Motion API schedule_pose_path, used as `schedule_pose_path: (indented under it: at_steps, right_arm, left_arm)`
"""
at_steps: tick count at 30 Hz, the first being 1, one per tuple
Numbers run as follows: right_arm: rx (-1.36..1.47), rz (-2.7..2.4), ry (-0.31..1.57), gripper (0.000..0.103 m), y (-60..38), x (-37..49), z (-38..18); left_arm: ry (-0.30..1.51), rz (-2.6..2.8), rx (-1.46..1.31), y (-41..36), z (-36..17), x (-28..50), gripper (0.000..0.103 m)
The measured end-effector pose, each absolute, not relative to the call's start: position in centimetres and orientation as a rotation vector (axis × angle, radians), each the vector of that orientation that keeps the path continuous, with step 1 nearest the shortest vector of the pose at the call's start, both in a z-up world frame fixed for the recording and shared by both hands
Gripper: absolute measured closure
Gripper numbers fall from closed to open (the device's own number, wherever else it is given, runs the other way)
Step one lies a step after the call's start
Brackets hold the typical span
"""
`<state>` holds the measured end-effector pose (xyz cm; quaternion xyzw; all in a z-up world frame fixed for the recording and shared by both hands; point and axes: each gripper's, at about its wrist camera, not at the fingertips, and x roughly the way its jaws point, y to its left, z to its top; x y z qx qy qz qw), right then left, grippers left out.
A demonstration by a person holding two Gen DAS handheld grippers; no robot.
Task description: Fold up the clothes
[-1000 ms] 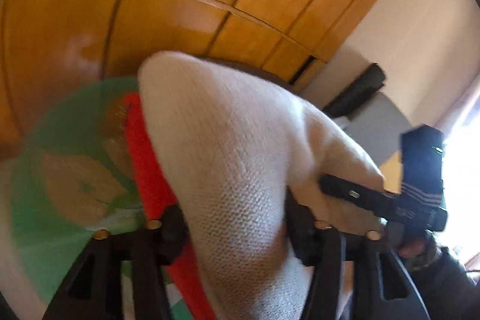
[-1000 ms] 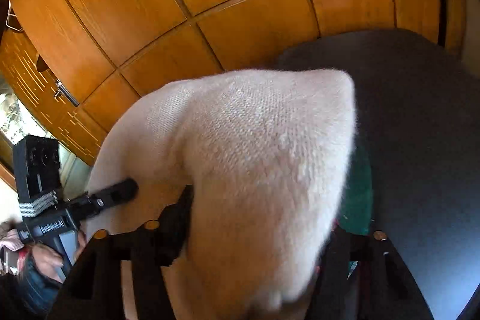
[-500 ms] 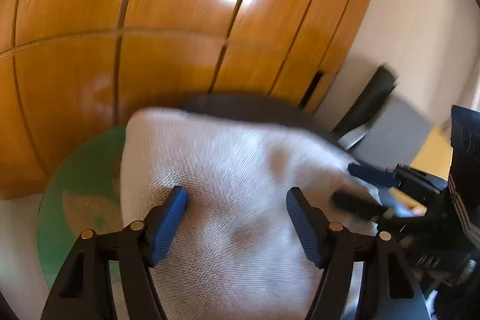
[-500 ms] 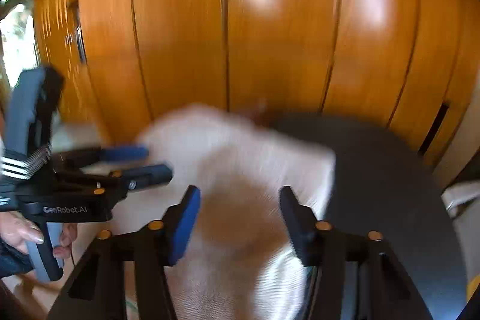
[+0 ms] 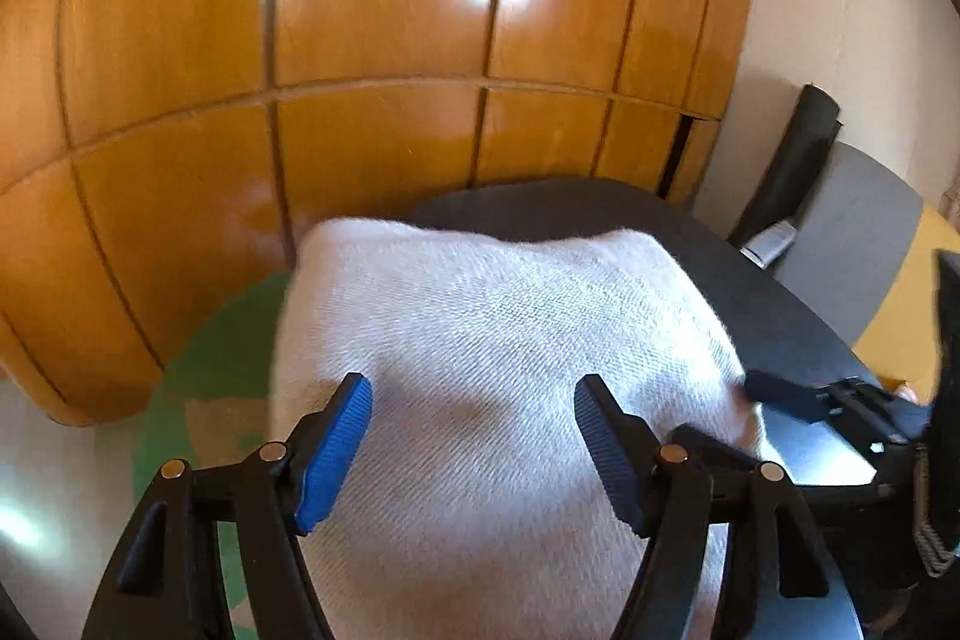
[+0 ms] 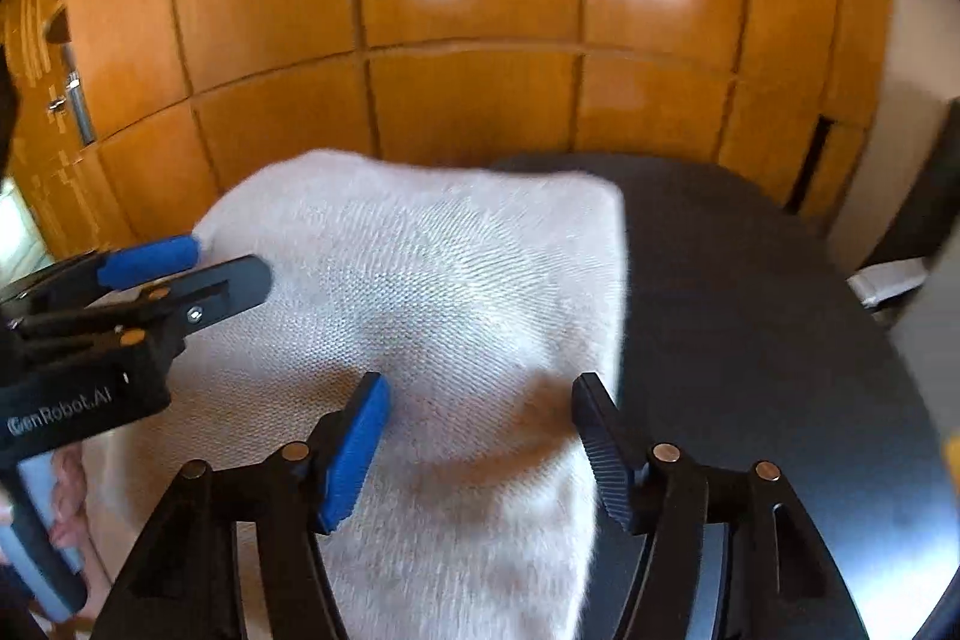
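Observation:
A cream knitted garment (image 5: 504,352) lies folded in a thick pad on a dark round table (image 5: 750,298). It also shows in the right wrist view (image 6: 432,292). My left gripper (image 5: 474,409) is open, its blue-padded jaws apart just above the near part of the garment, holding nothing. My right gripper (image 6: 480,406) is open too, over the garment's right near part beside its right edge. Each gripper shows in the other's view: the right gripper (image 5: 804,400) at the garment's right edge, the left gripper (image 6: 180,274) at its left edge.
Glossy wooden cupboard doors (image 6: 480,10) stand close behind the table. A green patterned cloth (image 5: 222,370) lies left of the garment. A grey chair back (image 5: 852,244) and a black roll (image 5: 792,160) stand at the right by a pale wall.
Both grippers were shut on the raised garment one second ago. They have let go and opened, and the garment now lies flat and folded on the table.

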<state>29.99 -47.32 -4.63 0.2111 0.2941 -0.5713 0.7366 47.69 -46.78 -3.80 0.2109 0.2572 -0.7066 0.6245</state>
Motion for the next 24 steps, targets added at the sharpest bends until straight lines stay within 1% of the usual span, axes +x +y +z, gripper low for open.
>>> schedule_pose_path:
  at_steps: [2,3,4,8,11,14,19,24]
  right_arm:
    - [0.434,-1.298,0.632,0.024,-46.1,30.1,-3.2]
    - [0.425,-1.311,0.626,0.015,-45.6,30.0,-2.6]
    - [0.42,-1.321,0.614,0.009,-45.0,30.2,-2.1]
    - [0.399,-1.331,0.585,0.007,-42.8,31.1,-0.7]
    - [0.381,-1.331,0.595,0.005,-38.5,28.3,-0.4]
    - [0.37,-1.329,0.607,0.003,-37.1,28.3,-0.5]
    - [0.358,-1.334,0.644,0.002,-35.0,27.5,-1.0]
    - [0.379,-1.359,0.637,0.002,-33.9,27.2,-1.2]
  left_arm:
    - [0.55,-1.581,0.482,-45.4,-2.8,47.8,0.029]
    - [0.54,-1.558,0.488,-45.0,-2.3,47.7,0.024]
    - [0.535,-1.54,0.492,-44.9,-1.8,47.6,0.022]
    - [0.554,-1.538,0.486,-44.2,-0.7,47.2,0.022]
    - [0.592,-1.546,0.476,-43.3,-0.2,47.3,0.022]
    - [0.575,-1.556,0.45,-42.1,0.0,47.8,0.022]
    - [0.558,-1.563,0.444,-40.8,0.0,48.0,0.031]
    - [0.566,-1.52,0.452,-39.4,0.3,48.2,0.031]
